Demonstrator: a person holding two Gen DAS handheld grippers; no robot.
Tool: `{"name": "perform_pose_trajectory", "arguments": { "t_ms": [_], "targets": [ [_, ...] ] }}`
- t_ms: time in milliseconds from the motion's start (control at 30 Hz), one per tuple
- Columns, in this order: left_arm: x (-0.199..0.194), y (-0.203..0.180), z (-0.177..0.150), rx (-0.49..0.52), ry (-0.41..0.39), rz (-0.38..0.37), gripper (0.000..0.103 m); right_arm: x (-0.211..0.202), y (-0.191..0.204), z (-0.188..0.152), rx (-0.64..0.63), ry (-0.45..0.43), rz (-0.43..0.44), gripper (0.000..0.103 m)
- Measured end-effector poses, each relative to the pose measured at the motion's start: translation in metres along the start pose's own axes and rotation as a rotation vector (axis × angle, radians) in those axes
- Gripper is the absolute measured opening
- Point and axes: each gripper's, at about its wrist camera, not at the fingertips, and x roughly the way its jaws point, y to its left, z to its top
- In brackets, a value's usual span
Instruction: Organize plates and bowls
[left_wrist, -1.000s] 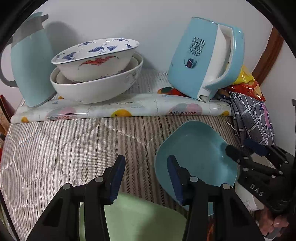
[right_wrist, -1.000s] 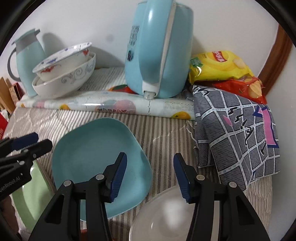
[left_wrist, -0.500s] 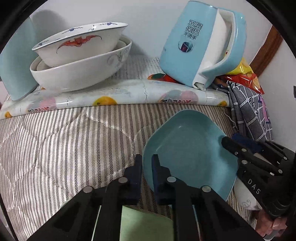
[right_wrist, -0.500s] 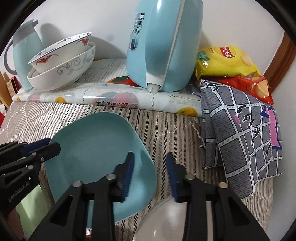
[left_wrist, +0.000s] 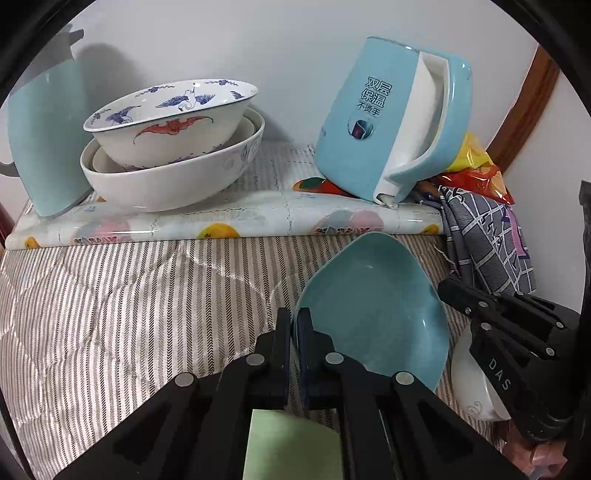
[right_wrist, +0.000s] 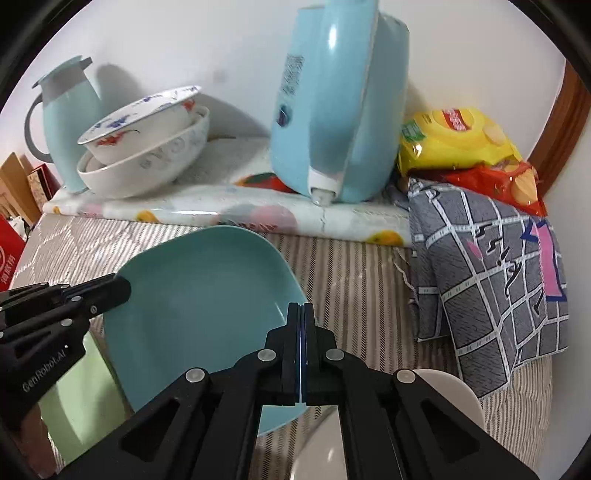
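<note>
Both tongs are clenched on the teal plate (right_wrist: 207, 295): the left gripper (left_wrist: 294, 332) on one rim, the right gripper (right_wrist: 301, 325) on the opposite. It sits tilted in front of the blue kettle (right_wrist: 332, 110), above the green plate (right_wrist: 81, 398). Lifting both sides evenly should keep it from slipping.

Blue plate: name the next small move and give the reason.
Probably a short, level lift with both grippers together. The left gripper is shut on the blue plate's left rim, and the right gripper is shut on its opposite rim. The plate looks tilted over the striped cloth, with a green plate and a white bowl close beside it.
</note>
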Motion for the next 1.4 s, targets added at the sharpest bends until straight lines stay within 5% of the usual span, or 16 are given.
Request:
{"name": "perform_pose_trajectory", "arguments": {
  "t_ms": [167,333,400,933,1000,1400],
  "targets": [
    [-0.002,0.006,-0.003,-0.019,-0.001,0.009,0.005,-0.002,-0.004,-0.001,-0.012,-0.001,-0.027,0.001],
    [0.0,0.021,-0.004,-0.056,0.004,0.033,0.005,-0.001,-0.005,0.003,-0.013,0.012,-0.022,0.028],
    [0.004,0.025,-0.003,-0.069,0.012,0.043,0.005,0.003,0.001,0.005,-0.034,0.015,-0.008,0.031],
    [0.031,0.032,-0.002,-0.071,0.09,0.057,0.009,0.052,0.016,0.006,-0.058,0.191,-0.02,0.027],
    [0.033,0.03,-0.004,-0.071,0.081,0.051,0.009,0.052,0.016,0.006,-0.045,0.184,0.01,0.013],
    [-0.01,0.019,-0.001,-0.059,-0.024,0.013,0.008,-0.001,0.007,0.002,0.02,0.06,0.0,0.01]
  ]
}}
